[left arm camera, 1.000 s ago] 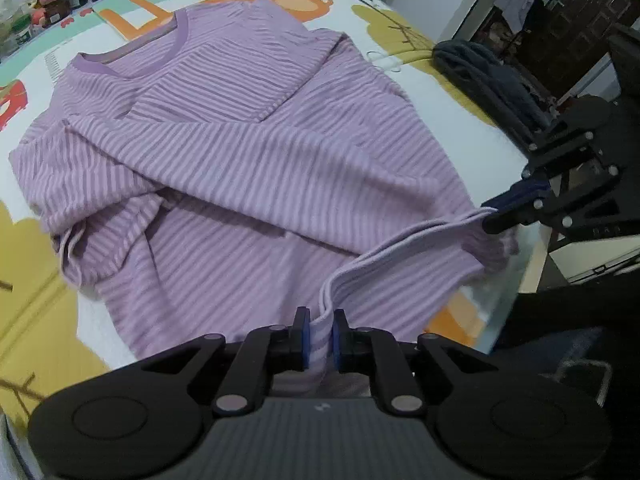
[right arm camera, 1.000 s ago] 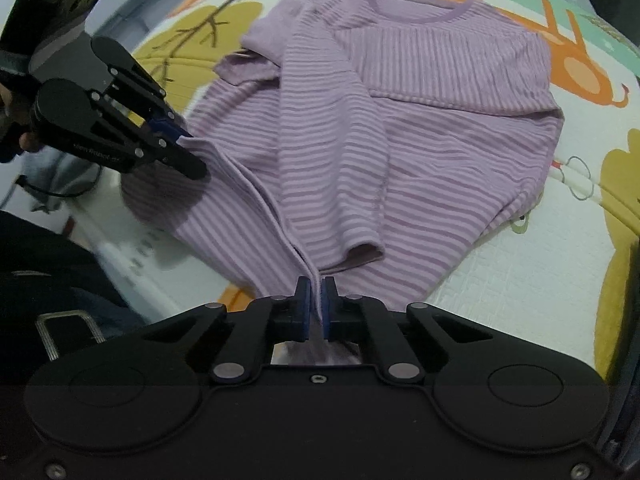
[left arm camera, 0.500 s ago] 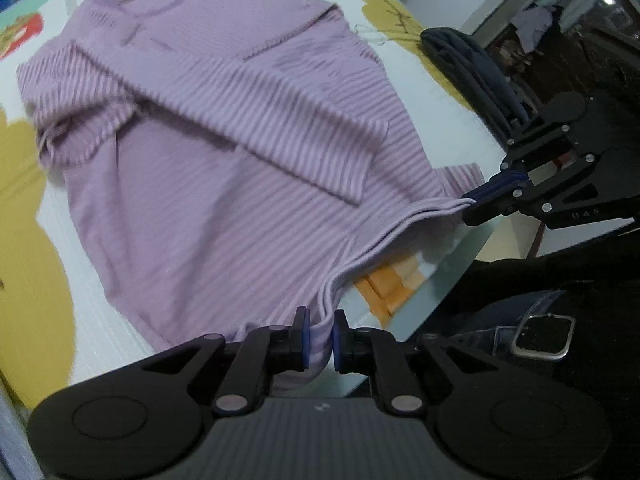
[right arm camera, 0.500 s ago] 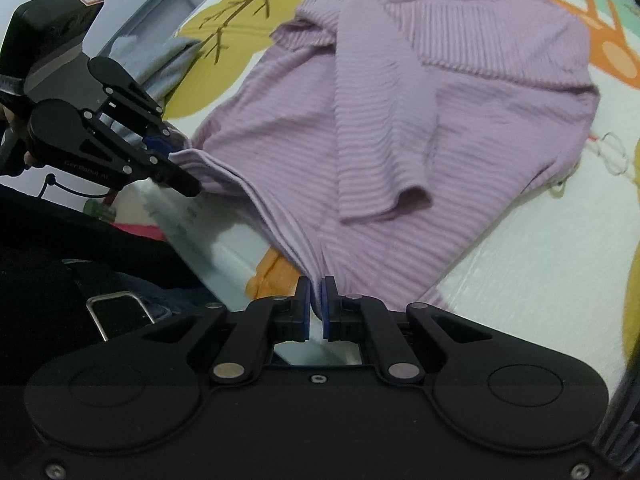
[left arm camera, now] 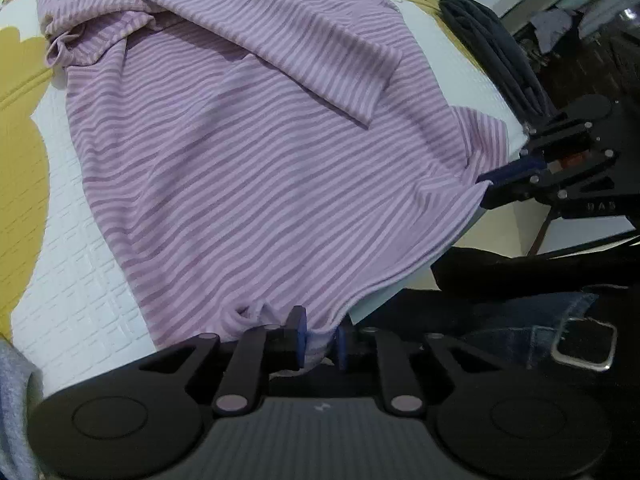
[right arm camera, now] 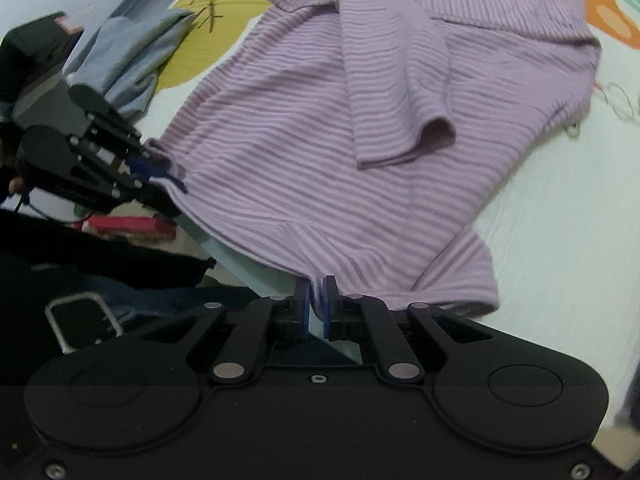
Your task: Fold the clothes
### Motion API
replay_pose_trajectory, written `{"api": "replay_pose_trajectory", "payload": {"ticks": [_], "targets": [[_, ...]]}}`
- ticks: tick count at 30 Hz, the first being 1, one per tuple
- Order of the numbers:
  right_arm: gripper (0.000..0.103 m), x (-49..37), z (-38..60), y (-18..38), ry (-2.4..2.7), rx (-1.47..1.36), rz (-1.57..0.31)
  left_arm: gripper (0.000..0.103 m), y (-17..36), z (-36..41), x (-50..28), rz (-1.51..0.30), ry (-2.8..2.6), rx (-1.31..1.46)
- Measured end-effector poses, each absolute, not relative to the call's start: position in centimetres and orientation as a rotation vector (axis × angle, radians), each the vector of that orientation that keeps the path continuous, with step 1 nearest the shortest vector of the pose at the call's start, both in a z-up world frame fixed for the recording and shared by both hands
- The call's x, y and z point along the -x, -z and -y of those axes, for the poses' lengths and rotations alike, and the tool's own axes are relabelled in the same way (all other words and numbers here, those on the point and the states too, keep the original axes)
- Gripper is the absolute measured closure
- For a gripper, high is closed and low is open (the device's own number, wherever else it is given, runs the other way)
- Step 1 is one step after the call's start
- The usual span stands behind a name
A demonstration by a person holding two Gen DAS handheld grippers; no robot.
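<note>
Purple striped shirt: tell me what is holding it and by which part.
Both grippers hold the purple striped shirt by its bottom hem: the left hand-held gripper pinches one corner, the right hand-held gripper the other, stretching the hem between them.

The top of my purple shirt runs off the picture at 12 o'clock, so I can't see its neck. My left gripper hides the hem corner it pinches. The dark pile at 2 o'clock is too blurry to tell
</note>
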State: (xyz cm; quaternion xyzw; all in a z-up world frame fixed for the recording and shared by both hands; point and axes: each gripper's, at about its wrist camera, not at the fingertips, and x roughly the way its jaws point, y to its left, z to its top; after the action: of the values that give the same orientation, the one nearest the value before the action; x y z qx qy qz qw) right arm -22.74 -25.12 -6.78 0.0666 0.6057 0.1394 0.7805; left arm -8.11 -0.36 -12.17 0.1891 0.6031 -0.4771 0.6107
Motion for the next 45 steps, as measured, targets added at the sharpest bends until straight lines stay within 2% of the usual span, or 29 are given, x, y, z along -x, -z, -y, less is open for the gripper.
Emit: {"api": "replay_pose_trajectory", "payload": {"ticks": [3,4,5,8,23,32,41,45], "targets": [[0.091,23.5,24.7,7.1,-0.270,-0.154,-1.306,0.068,12.1,-0.4,8.4,-1.393,1.127,-0.407],[0.090,23.8,24.7,6.9,-0.249,-0.161,-1.297,0.056,12.1,-0.5,8.4,-1.398,1.137,-0.400],[0.089,24.1,24.7,6.8,-0.227,-0.168,-1.289,0.050,12.0,-0.6,8.6,-1.395,1.145,-0.405],[0.082,25.0,24.9,6.1,-0.172,-0.197,-1.259,0.045,11.4,-0.9,9.3,-1.365,1.170,-0.445],[0.077,25.8,30.9,3.2,0.001,-0.218,-1.141,0.036,7.9,1.4,9.3,-1.249,1.151,-0.326],[0.076,24.5,34.8,6.8,0.029,-0.290,-1.183,0.035,9.0,4.6,9.2,-1.285,1.072,-0.298],[0.076,22.8,34.8,10.6,-0.052,-0.368,-1.220,0.034,10.8,6.0,9.4,-1.351,0.981,-0.290],[0.085,22.8,34.1,11.6,-0.046,-0.353,-1.236,0.034,11.0,6.4,9.6,-1.363,0.970,-0.301]]}}
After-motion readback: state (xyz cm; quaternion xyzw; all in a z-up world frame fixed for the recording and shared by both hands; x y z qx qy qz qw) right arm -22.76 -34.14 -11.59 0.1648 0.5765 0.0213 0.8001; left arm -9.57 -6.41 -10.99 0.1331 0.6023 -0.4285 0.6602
